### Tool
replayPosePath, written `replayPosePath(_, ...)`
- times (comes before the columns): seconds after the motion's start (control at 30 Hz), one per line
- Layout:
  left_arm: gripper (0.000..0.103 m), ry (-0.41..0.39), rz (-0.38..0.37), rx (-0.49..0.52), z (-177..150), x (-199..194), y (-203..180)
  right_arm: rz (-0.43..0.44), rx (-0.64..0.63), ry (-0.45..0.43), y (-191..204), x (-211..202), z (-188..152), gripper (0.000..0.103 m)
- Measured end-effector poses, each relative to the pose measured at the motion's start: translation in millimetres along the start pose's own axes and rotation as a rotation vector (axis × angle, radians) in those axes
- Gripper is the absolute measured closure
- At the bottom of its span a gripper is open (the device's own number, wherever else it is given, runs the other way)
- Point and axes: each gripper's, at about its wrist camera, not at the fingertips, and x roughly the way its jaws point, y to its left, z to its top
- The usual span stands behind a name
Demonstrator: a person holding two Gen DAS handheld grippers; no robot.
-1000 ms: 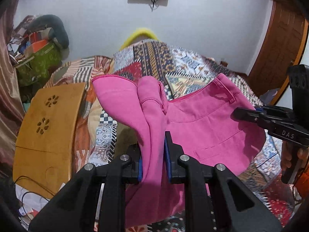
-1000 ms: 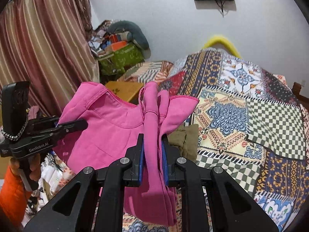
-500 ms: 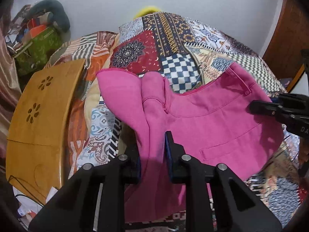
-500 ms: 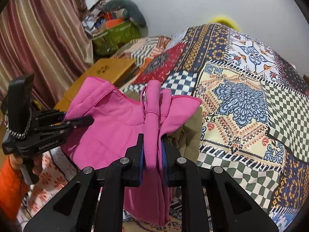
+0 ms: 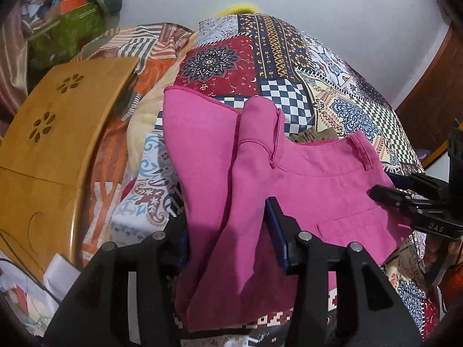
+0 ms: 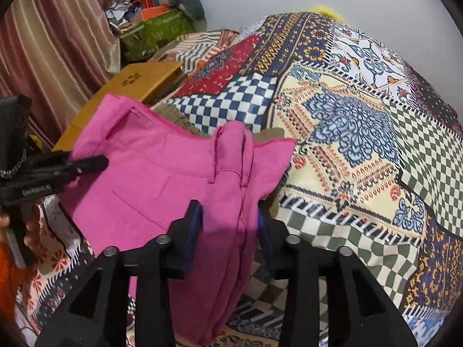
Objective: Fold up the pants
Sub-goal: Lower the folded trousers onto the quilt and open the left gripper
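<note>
Far left, wooden lap desk (image 5: 55, 133) leaning at the bed edge, untouched; patchwork bedspread (image 5: 289, 66) fills the rest of the view; both cameras now look further down onto the bed than a second ago, so both hands have dropped.

Left gripper (image 5: 228, 231): fingers were clamped tight on a bunched ridge of the pink pants (image 5: 303, 179) a second ago; now jaws opening, clear gap each side, cloth lies loose between them, pads not pressing; blue pad of the right finger (image 5: 276, 231) fully exposed.

Pants: waistband end spread across the near bed edge, belt loop and pocket seam visible, lower part hanging over toward the camera; some olive cloth (image 5: 309, 137) peeks out behind the waistband.

Right gripper (image 6: 228, 225): same story; fingers apart and opening, pink fold between them but not pinched; was clamped half a second ago.

Reading: both hands are letting go together, so this looks like the set-down of a fold onto the bed; next probably pull clear and regrasp for another fold or smooth; risk is the overhanging part sliding off the edge once freed.
</note>
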Motion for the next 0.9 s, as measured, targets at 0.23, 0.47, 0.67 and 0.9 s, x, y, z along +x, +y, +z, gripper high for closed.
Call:
replayPosePath(0.23, 0.051, -0.02, 0.075, 0.049, -10.9, -25.3, 4.6, -0.003, 0.03, -0.016, -10.0, -24.1, -9.8, 0.054)
replayPosePath(0.47, 0.051, 0.015, 0.148, -0.004, -17.0, -18.4, 22.2, -0.028, 0.024, 0.008, -16.7, -19.5, -19.8, 0.054)
replayPosePath(0.67, 0.051, -0.031, 0.148, 0.01, -16.1, -45.9, 4.0, -0.01, 0.037, -0.026, -14.7, -41.1, -20.6, 0.054)
replayPosePath(0.9, 0.051, -0.139, 0.137, 0.056, -13.1, -109.5, -34.7, 0.013, 0.016, -0.141, 0.9, -98.4, -14.8, 0.054)
